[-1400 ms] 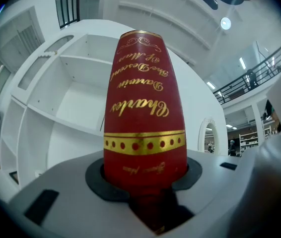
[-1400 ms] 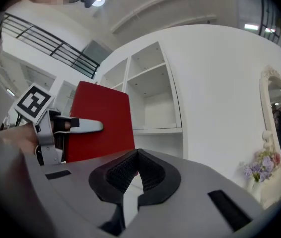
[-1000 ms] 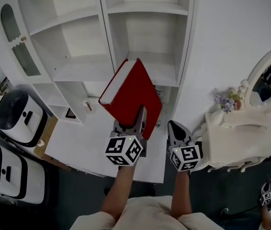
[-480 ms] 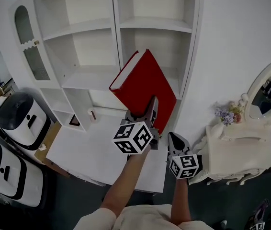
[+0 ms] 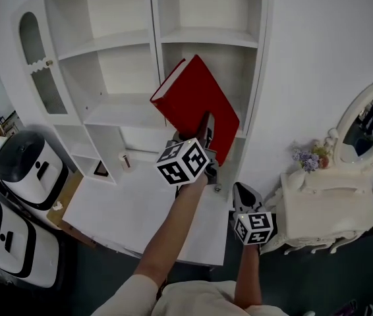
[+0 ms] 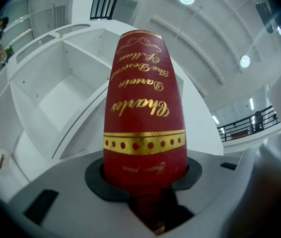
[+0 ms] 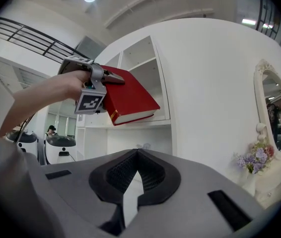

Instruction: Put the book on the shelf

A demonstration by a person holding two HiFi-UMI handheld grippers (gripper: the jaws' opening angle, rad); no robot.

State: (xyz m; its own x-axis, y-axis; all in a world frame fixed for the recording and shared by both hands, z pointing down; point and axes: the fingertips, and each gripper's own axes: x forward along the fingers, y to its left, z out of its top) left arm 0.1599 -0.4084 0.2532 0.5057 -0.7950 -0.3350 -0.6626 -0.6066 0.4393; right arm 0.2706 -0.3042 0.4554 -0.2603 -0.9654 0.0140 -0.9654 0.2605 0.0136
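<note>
A red hardcover book [image 5: 196, 101] with gold lettering on its spine [image 6: 143, 108] is held up tilted in front of the white shelf unit [image 5: 206, 38]. It is level with the middle compartment of the right column. My left gripper [image 5: 206, 129] is shut on the book's lower edge, with the spine filling the space between its jaws [image 6: 145, 182]. My right gripper [image 5: 242, 193] hangs lower and to the right, over the desk's edge, shut with nothing in it [image 7: 138, 155]. From there the book [image 7: 130, 100] and the left gripper [image 7: 93, 83] show before the shelves.
A white desk [image 5: 140, 209] lies under the shelf unit, with a small object [image 5: 126, 158] at its back. A white vanity [image 5: 331, 203] with an oval mirror and flowers [image 5: 305, 157] stands to the right. Two white machines [image 5: 25, 163] sit on the floor at left.
My left gripper has lifted the book higher and nearer the shelf's right column. The right gripper stays low and has hardly moved.
</note>
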